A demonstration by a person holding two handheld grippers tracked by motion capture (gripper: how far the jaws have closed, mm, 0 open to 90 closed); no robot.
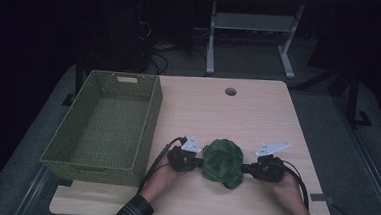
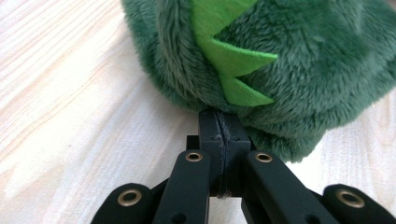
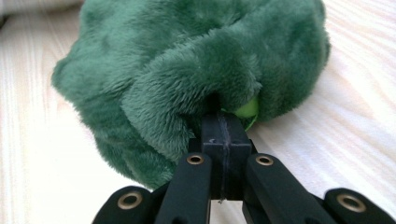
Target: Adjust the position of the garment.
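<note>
Dim room, pale wooden counter [image 1: 257, 121]: with the green plush toy [image 1: 222, 162] at lower centre, pinched by the closed left gripper [image 1: 197, 162] and right gripper [image 1: 247, 167], lift evenly, presumably toward the wicker basket [image 1: 147, 130] at left.

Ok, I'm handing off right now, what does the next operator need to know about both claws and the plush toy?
Left claw: shut on the green plush toy, pinching fur below its light green felt spikes.
Right claw: shut on the toy's opposite side.
Toy sits near the front of the wooden table, between both claws.
Green woven basket stands at the table's left, nothing in it.
Done: both grips taken.
Left: probably lift the toy and carry it left into the basket.
</note>
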